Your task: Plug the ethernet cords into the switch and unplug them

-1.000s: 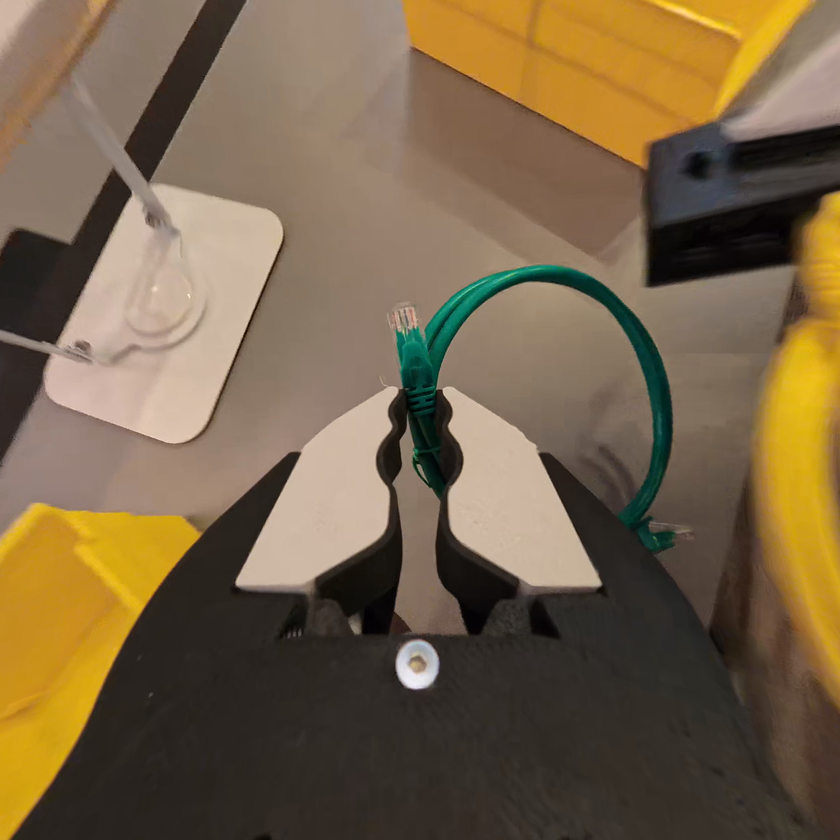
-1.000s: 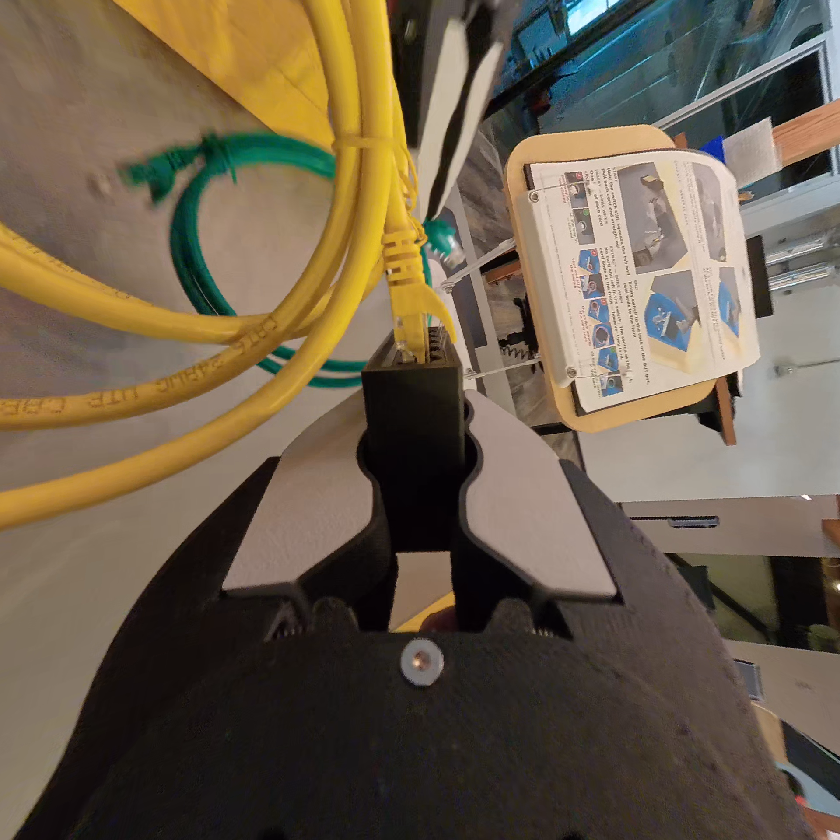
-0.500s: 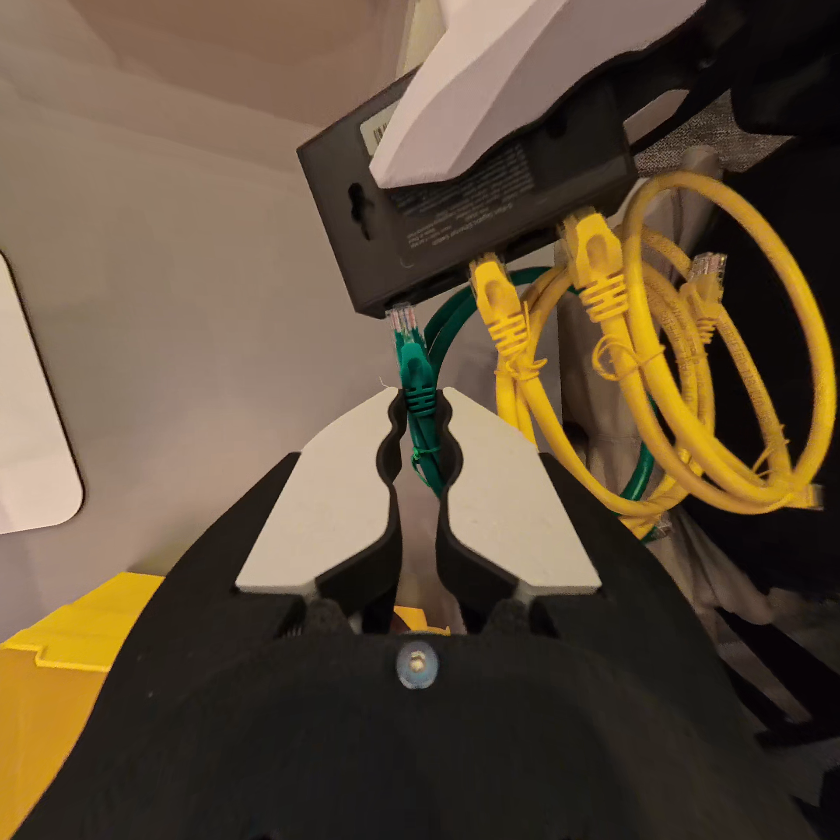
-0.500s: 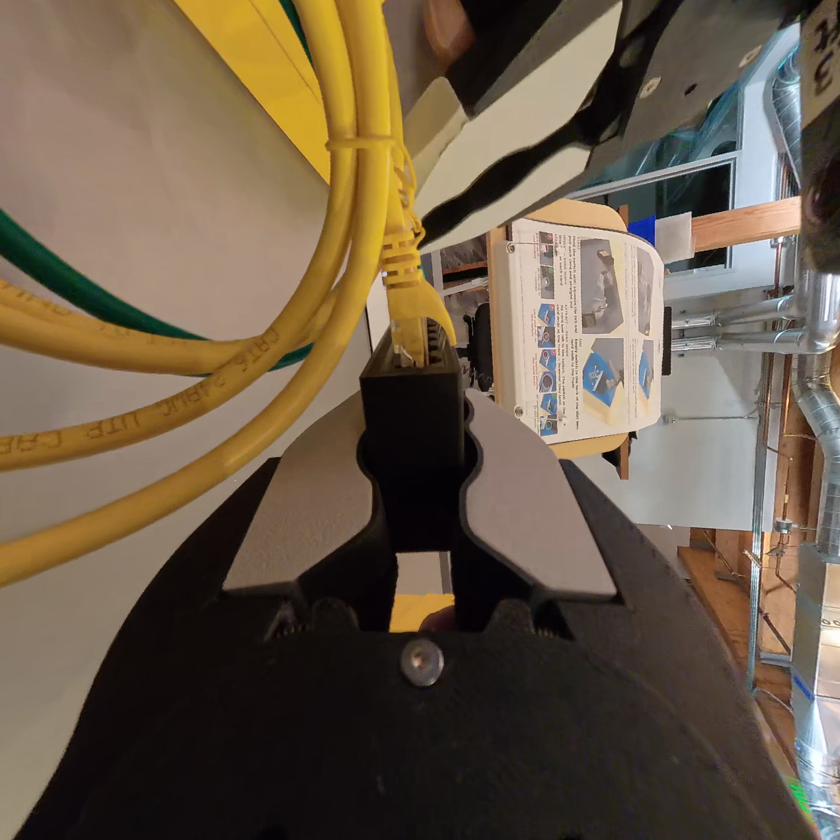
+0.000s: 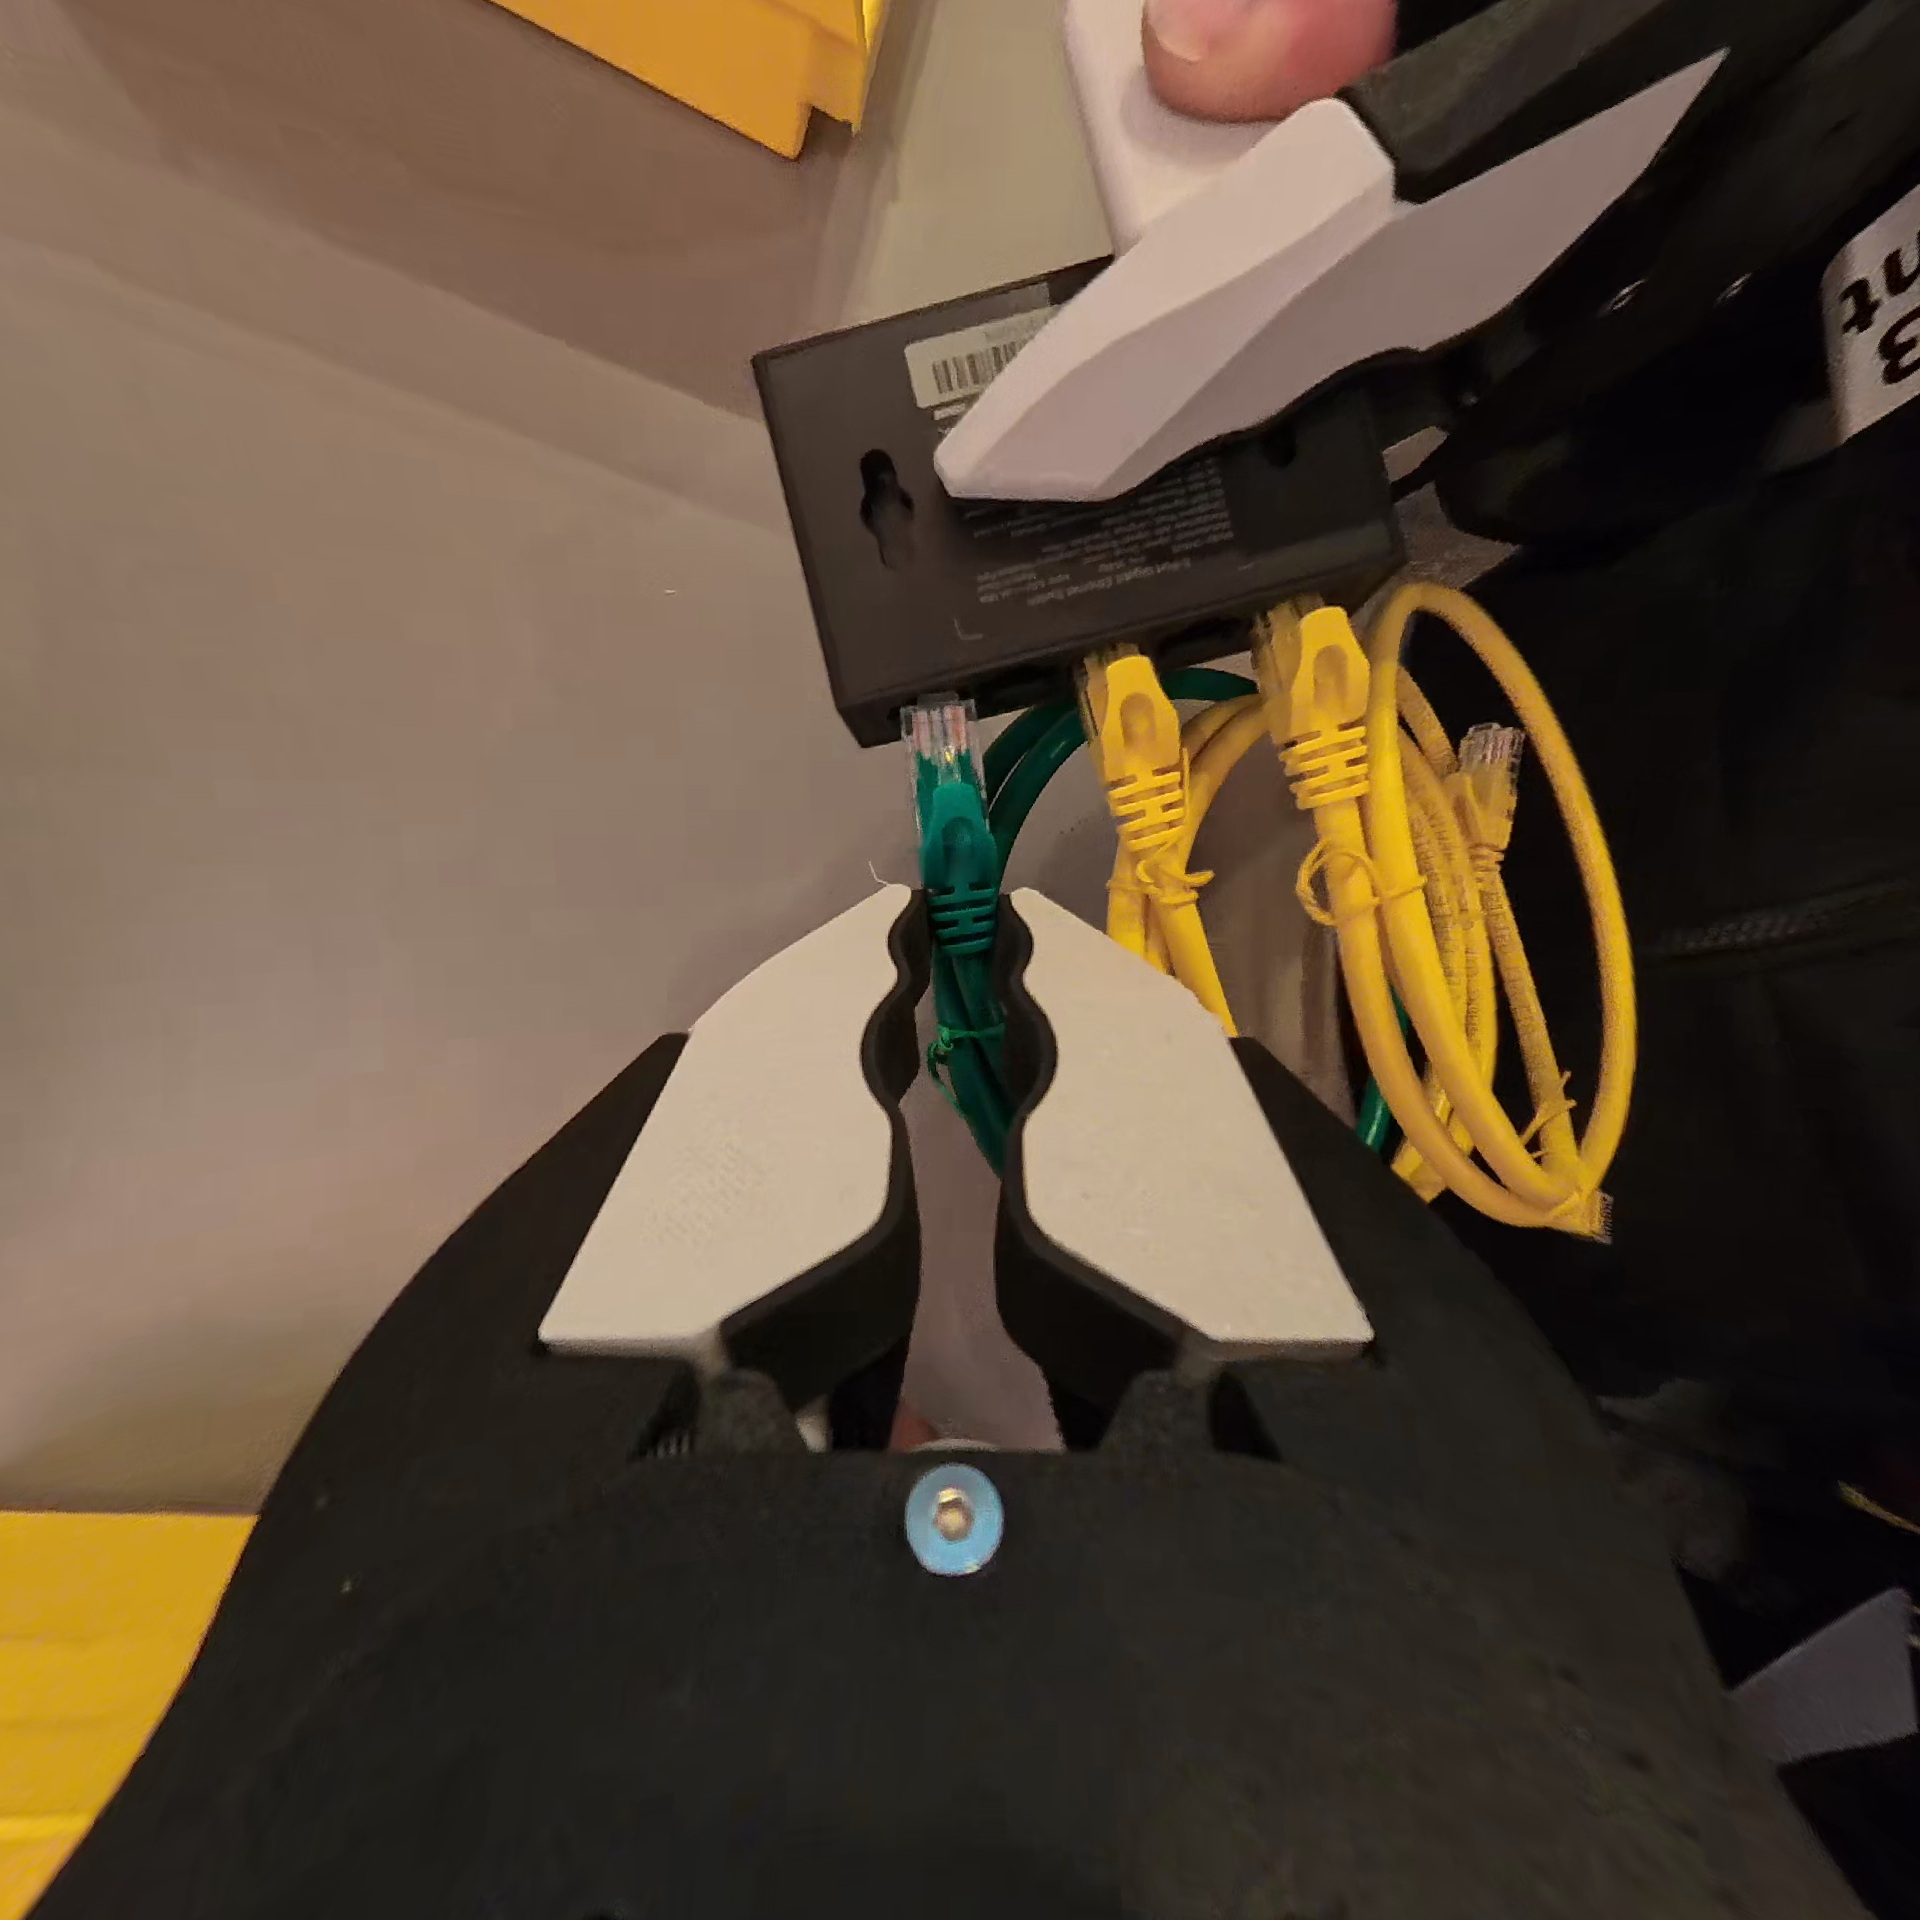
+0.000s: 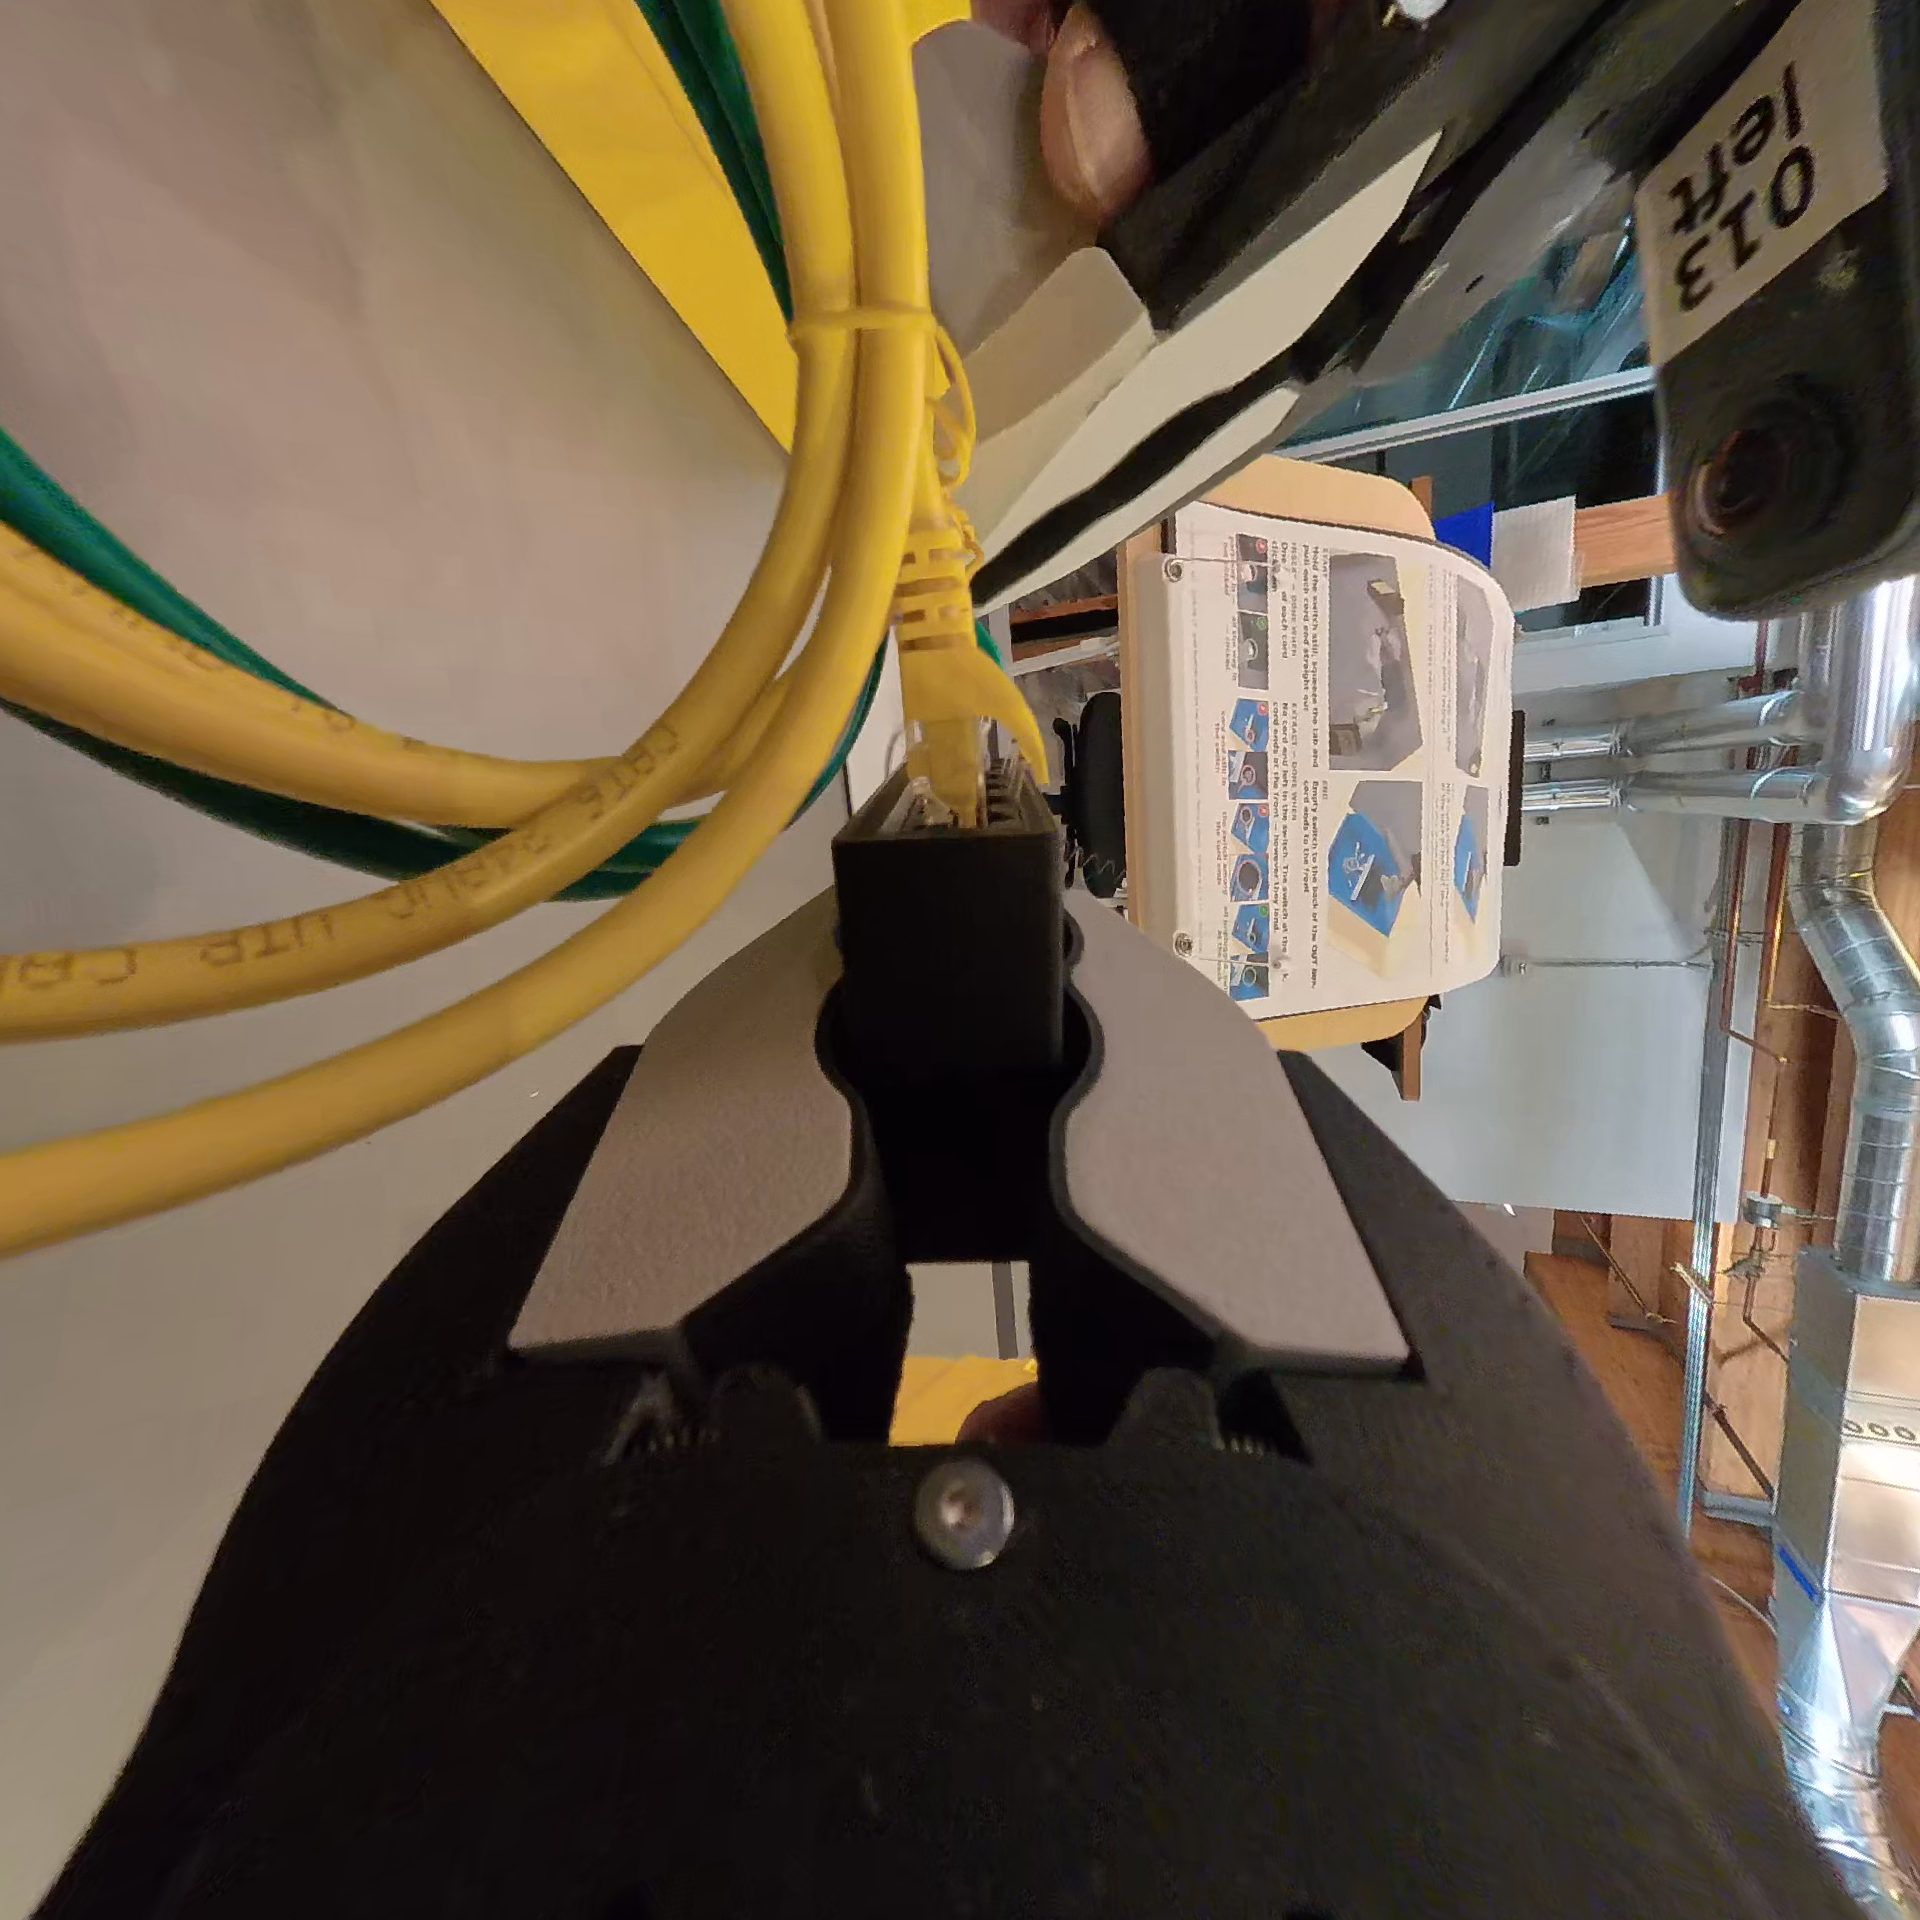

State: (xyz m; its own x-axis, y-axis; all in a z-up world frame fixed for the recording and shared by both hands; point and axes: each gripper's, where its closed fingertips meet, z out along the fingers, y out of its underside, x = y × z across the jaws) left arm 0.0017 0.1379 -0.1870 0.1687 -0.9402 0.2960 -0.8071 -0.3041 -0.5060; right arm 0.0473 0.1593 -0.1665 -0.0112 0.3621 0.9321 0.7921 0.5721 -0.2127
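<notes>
My left gripper (image 5: 961, 909) is shut on the green ethernet cord (image 5: 958, 862) just behind its plug. The clear plug tip touches the leftmost port edge of the black switch (image 5: 1039, 561), held in the air. My right gripper (image 6: 951, 966) is shut on the switch (image 6: 948, 935) and also shows in the left wrist view (image 5: 1195, 353). Two yellow cords (image 5: 1132, 748) are plugged into the switch, their coils hanging below. A loose yellow plug (image 5: 1491, 758) dangles at the right. In the right wrist view a yellow plug (image 6: 940, 717) sits in a port.
Yellow bins (image 5: 727, 62) stand at the back of the grey table (image 5: 364, 623), another yellow bin (image 5: 94, 1662) at lower left. A stand with a printed sheet (image 6: 1340, 790) is behind the switch in the right wrist view. A thumb (image 5: 1247, 52) rests on the right gripper.
The switch and the green plug have come together: the plug tip now meets the leftmost port. A second ago the green cord was held over the table, away from the switch.
</notes>
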